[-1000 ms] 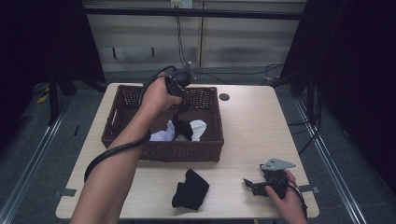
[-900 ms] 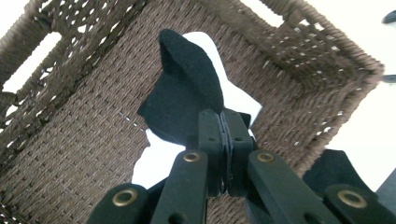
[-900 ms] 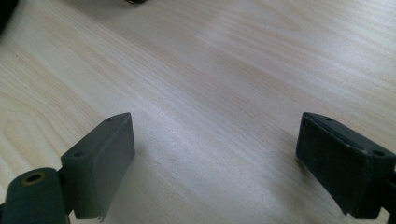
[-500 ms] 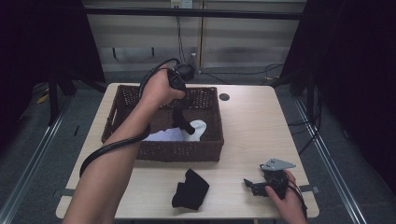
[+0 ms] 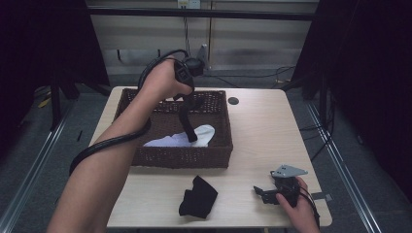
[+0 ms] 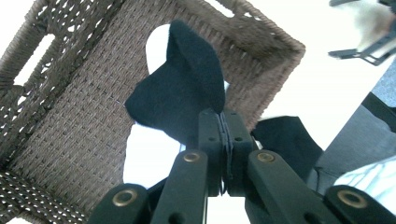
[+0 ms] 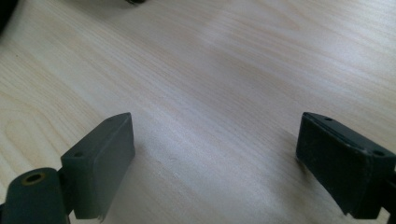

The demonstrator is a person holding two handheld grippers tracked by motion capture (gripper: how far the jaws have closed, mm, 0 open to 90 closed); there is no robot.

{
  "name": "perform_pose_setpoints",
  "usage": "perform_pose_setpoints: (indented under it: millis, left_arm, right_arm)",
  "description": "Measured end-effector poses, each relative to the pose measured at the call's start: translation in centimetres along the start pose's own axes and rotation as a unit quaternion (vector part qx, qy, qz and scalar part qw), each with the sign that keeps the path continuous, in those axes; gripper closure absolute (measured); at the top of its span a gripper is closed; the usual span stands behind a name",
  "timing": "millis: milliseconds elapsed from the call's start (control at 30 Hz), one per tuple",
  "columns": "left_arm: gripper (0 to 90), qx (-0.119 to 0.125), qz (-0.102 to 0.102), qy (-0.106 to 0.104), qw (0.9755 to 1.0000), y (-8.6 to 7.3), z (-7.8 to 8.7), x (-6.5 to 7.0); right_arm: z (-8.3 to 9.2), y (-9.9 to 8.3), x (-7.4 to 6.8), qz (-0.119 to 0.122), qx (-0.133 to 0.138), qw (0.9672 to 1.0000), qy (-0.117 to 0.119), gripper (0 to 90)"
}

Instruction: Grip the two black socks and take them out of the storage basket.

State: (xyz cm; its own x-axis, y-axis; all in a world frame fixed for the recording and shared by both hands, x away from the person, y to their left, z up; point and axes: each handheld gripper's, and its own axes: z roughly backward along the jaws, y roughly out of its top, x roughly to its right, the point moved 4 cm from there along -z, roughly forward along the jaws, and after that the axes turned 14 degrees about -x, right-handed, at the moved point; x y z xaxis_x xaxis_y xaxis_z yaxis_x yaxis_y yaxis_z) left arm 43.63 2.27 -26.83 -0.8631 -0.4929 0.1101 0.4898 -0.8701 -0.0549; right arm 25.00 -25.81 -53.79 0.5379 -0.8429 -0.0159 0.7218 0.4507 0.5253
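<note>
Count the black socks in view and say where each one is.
2. One black fabric sock hangs from the shut left gripper above the brown wicker basket; another black sock lies on the table. More may be hidden.

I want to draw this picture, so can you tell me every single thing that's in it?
Basket: one, brown wicker, middle of the table.
Black sock: one, hanging from the left gripper above the basket.
White cloth: at least one, inside the basket.
Second black sock: one, on the table in front of the basket.
Table: one, light wood.
Left gripper: black, shut on the black sock.
Right gripper: black, open, resting low at the table's near right corner.
</note>
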Motion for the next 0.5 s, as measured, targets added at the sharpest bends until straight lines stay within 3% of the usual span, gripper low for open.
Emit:
perform_pose_setpoints:
  millis: [300,500]
  left_arm:
    - [88.2,0.001,-0.024,-0.002,0.9997,-0.8,3.1,2.5]
    - [88.2,0.005,-0.044,0.007,0.9990,-1.5,5.0,4.2]
  right_arm:
    - [0.0,0.0,0.0,0.003,0.001,1.0000,-0.001,11.0]
    - [0.0,0.0,0.0,0.003,0.002,1.0000,-0.001,11.0]
